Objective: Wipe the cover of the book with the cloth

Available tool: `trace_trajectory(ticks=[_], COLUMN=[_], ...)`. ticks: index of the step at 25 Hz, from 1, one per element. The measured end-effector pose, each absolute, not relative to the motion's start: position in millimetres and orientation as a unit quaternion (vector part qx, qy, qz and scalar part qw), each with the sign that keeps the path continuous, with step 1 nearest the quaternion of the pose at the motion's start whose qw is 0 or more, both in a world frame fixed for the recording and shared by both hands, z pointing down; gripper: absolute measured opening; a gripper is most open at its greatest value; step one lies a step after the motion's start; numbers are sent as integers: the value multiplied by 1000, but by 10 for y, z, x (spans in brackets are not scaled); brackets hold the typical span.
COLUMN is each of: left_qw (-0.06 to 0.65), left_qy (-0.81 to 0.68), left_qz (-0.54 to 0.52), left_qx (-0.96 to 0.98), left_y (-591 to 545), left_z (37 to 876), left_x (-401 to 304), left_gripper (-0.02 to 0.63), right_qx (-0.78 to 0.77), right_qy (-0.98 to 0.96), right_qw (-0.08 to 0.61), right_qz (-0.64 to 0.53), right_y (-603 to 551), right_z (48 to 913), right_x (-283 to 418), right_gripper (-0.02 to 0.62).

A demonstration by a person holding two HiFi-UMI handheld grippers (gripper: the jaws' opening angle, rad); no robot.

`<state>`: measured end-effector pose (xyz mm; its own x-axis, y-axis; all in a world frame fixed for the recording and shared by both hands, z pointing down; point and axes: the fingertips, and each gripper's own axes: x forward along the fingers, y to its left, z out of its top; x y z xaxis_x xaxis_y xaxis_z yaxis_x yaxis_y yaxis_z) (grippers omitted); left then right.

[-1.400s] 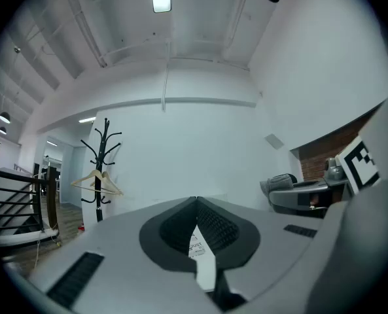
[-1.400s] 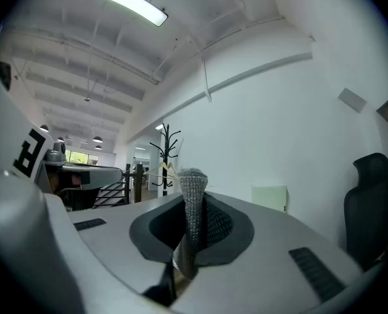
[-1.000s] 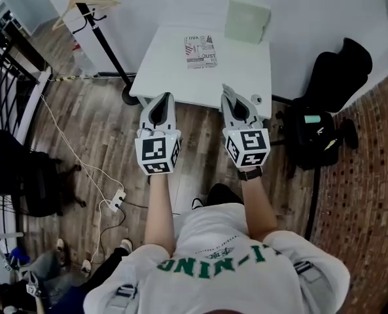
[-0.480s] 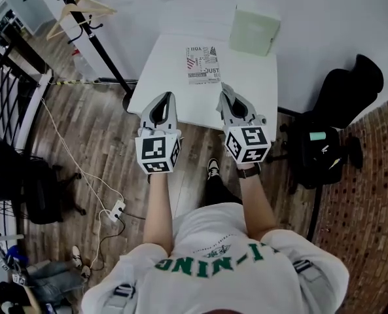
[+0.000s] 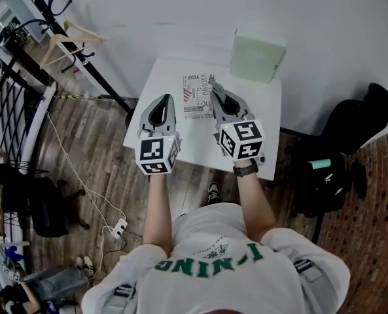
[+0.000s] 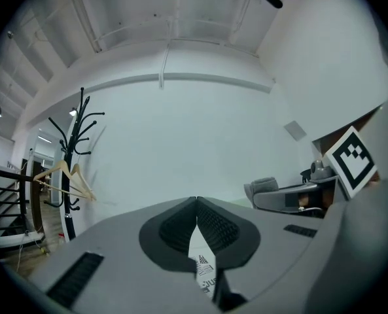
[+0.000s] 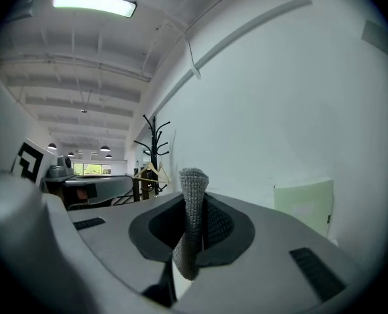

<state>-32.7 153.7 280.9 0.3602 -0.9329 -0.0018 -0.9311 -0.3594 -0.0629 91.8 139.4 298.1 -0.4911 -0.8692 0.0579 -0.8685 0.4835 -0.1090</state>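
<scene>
Paperback book with a black, white and red printed cover [image 5: 195, 95] lies flat on the small white table [image 5: 195, 139], toward the wall side, its right edge under the right gripper [image 5: 214, 87]. That gripper is clamped on a grey knitted cloth [image 7: 191, 227], pinched by a fold so a tail hangs below the jaws, probably to drag across the cover. Left gripper [image 5: 163, 102] hovers beside the book, jaws together on nothing; likely free to steady it. Bare table left and front of the book gives stroke room. The pale green box [image 5: 256, 57] near its far right corner limits strokes there.
</scene>
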Motion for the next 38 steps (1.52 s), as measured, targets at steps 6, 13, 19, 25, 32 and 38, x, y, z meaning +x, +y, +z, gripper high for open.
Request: trace_trajectory(ticks=[6,13,19,25,32,38], left_qw=[3,-17,-38,-55,-109,-152], left_qy=[568,566,555,540,542,545], left_qz=[-47,-66,-68,-86,-105,-127], left_qx=[-822,-822,-828,-836,-827,-815], left_y=[991,426,-372,-1198,-1707,-2090], left_z=[3137,3384,3623,3858,4365,4893], left_x=[-166,-279,-475,-652,-912,-1080], left_gripper=[12,12,12,12,12,12], right_qx=[-492,-483,-481,-471,-451,-446], right_qy=[864,857,847,826,808,785], right_qw=[-32,-81,-129,-219,-242,-200], right_qz=[-106,-160,-185,-218,-293,-381], right_y=[828,204,-494,-1238,-1661,-2193], right_z=[3428,3898,4282,4823,5570,6236], right_x=[1015,895,660,388,48,-235], right_gripper=[41,40,41,41,43,43])
